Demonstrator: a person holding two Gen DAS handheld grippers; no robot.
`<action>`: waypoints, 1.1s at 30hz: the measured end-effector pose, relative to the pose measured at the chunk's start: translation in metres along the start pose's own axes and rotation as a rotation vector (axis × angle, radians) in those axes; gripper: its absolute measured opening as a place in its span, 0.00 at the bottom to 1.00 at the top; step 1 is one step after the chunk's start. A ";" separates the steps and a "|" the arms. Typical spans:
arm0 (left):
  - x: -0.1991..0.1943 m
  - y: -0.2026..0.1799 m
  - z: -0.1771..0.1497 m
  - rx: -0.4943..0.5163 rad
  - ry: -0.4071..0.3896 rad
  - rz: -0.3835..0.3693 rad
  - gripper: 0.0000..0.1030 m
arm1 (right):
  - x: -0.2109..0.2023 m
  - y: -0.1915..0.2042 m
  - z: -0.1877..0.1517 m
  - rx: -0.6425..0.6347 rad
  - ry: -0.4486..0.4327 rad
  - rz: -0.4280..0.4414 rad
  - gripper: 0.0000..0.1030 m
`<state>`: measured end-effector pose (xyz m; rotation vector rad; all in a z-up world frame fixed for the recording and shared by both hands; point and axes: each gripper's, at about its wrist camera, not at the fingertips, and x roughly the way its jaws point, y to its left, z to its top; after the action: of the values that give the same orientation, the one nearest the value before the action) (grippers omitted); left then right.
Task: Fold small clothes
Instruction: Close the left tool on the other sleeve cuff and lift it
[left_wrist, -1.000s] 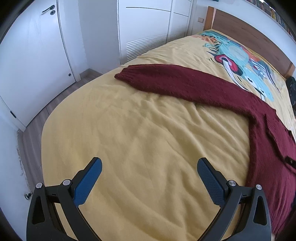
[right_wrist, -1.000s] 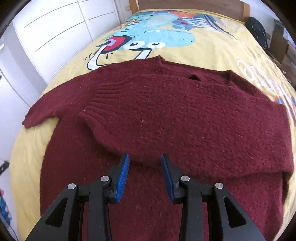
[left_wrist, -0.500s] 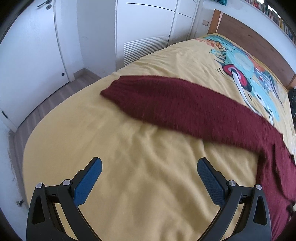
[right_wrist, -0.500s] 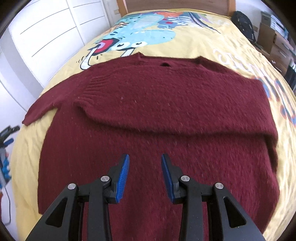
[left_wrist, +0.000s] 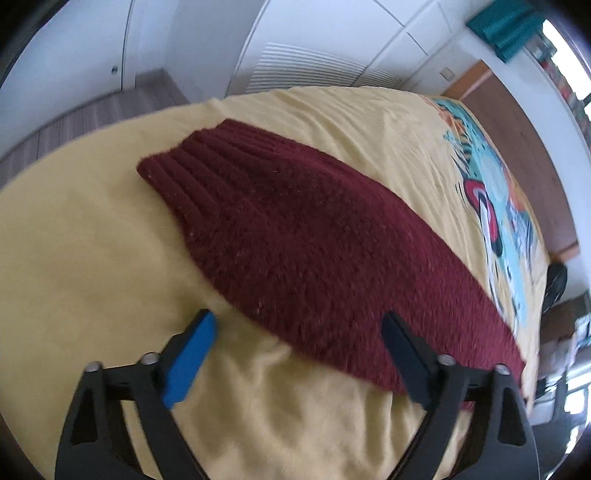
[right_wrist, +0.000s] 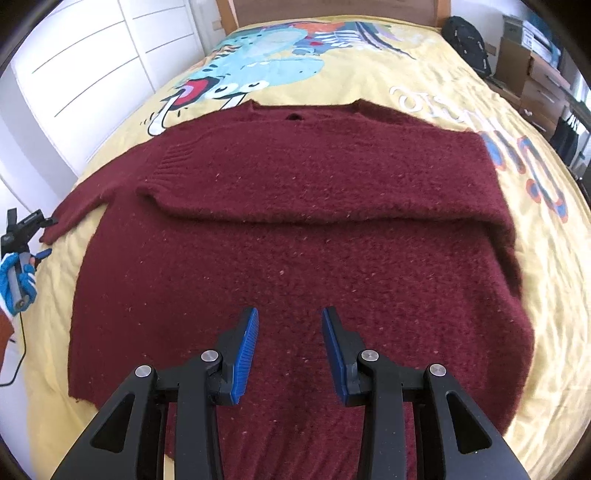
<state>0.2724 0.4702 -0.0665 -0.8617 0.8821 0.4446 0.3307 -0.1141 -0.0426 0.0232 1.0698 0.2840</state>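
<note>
The left tongs (left_wrist: 295, 328) have swung in over the outstretched sleeve (left_wrist: 280, 236) of the burgundy sweater (right_wrist: 295, 229) on the bed (left_wrist: 74, 258), jaws just narrowing, gripping nothing yet. The right tongs (right_wrist: 290, 347) hover half-open, empty. 1 sleeve lies folded; this looks next.
</note>
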 end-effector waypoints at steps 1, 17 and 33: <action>0.001 0.002 0.002 -0.013 -0.001 -0.007 0.77 | -0.001 -0.001 0.001 -0.002 -0.004 -0.003 0.37; -0.011 0.045 0.039 -0.254 -0.030 -0.174 0.12 | -0.004 0.005 0.010 -0.033 -0.023 0.028 0.37; -0.045 -0.040 0.036 -0.122 -0.027 -0.192 0.10 | -0.030 -0.030 -0.001 0.024 -0.067 0.040 0.37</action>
<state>0.2898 0.4759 0.0012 -1.0404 0.7449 0.3442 0.3223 -0.1504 -0.0218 0.0750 1.0069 0.3048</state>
